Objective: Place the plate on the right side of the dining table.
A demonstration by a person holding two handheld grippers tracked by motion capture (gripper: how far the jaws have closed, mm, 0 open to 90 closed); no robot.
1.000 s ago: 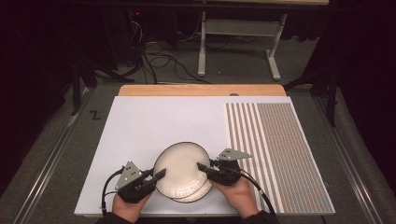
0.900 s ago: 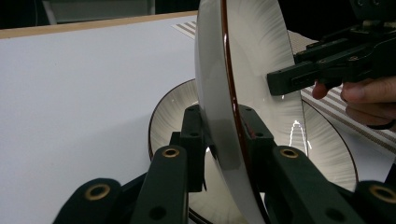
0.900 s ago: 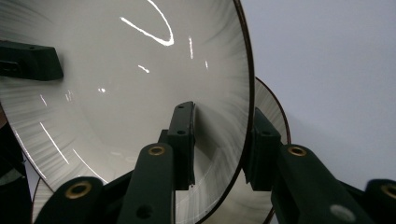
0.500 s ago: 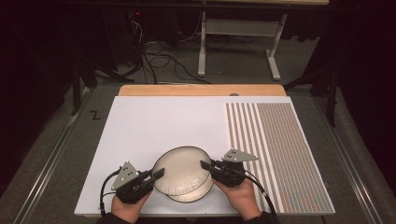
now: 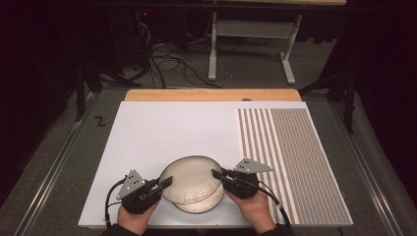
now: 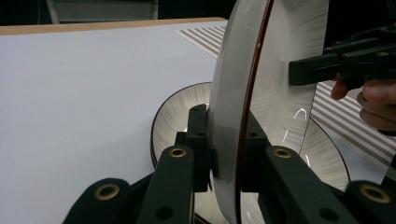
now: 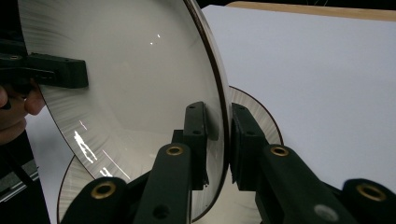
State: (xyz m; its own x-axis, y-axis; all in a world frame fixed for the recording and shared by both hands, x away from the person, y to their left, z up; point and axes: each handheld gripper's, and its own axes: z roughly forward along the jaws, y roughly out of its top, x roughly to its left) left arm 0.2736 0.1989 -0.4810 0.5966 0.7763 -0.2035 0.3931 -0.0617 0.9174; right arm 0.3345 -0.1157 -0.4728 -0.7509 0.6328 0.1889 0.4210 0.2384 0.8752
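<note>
A white plate with a dark rim (image 5: 191,179) hangs just above the white board, gripped from both sides. My left gripper (image 5: 164,183) is shut on its left rim; in the left gripper view my left gripper (image 6: 227,140) has both pads pressed on the plate (image 6: 280,70). My right gripper (image 5: 217,175) holds the right rim. Its jaws have just been closing, and in the right gripper view my right gripper (image 7: 223,135) clamps the plate (image 7: 130,70). A second, similar plate (image 5: 201,204) lies flat underneath, partly covered.
The white board (image 5: 172,132) lies on a wooden table (image 5: 211,95), with a brown striped area (image 5: 290,157) at its right. Each hand's gripper cable (image 5: 275,206) trails toward the near edge. Cables and a metal stand (image 5: 246,44) are on the floor beyond.
The held plate's far rim has dipped slightly. Both hands stayed roughly where they were, at the plate's two sides.
</note>
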